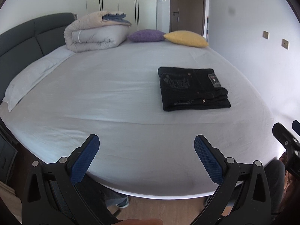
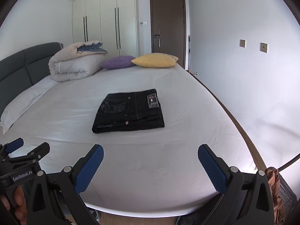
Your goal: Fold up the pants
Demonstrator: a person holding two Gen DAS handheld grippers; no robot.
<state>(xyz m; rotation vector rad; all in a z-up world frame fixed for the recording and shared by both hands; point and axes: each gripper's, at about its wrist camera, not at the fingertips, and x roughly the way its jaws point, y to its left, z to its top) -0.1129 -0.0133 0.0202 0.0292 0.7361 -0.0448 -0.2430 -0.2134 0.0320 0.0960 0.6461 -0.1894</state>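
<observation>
Black pants (image 1: 193, 89) lie folded into a compact rectangle on the white bed (image 1: 112, 97), right of centre in the left wrist view. They show near the middle of the bed in the right wrist view (image 2: 129, 110). My left gripper (image 1: 146, 140) is open and empty, held above the bed's near edge, well short of the pants. My right gripper (image 2: 151, 150) is open and empty too, just in front of the pants. The right gripper shows at the right edge of the left wrist view (image 1: 286, 131). The left gripper shows at the lower left of the right wrist view (image 2: 28, 148).
A rolled beige duvet (image 1: 93, 35), a purple cushion (image 1: 146, 35) and a yellow cushion (image 1: 185, 38) sit at the far end of the bed. A dark grey headboard (image 1: 20, 39) and white pillow (image 1: 35, 71) are at the left. A wall runs along the right side.
</observation>
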